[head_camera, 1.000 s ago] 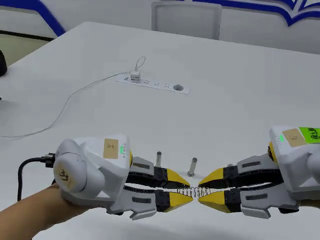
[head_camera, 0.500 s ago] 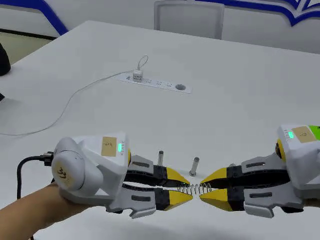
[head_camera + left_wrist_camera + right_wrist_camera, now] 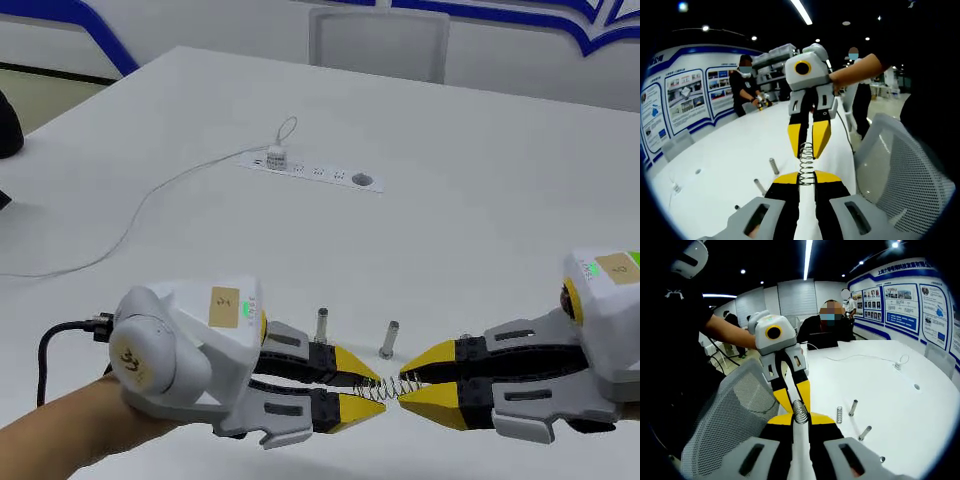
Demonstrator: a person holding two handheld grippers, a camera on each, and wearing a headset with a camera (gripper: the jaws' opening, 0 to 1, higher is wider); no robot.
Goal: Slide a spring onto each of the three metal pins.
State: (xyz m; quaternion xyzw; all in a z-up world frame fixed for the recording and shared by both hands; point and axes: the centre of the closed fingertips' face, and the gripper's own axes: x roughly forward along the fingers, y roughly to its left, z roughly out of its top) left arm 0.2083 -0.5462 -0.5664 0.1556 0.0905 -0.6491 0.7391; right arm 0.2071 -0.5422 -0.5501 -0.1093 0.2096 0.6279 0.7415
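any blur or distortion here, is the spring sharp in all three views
Head view: soft, even light, no glare; the spring is thin but sharp between the left tool and right tool. Left gripper view: the fisheye bends the table, the room is dark, the ceiling lights are blown out, the coils are crisp. Right gripper view: same bending, a glaring ceiling strip, the spring foreshortened and slightly soft.

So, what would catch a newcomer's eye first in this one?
Low in the head view, a small spring is held in the air between two yellow-tipped grippers. The left gripper pinches one end and the right gripper the other. Just behind them, a metal pin and a second pin stand upright on the white table.
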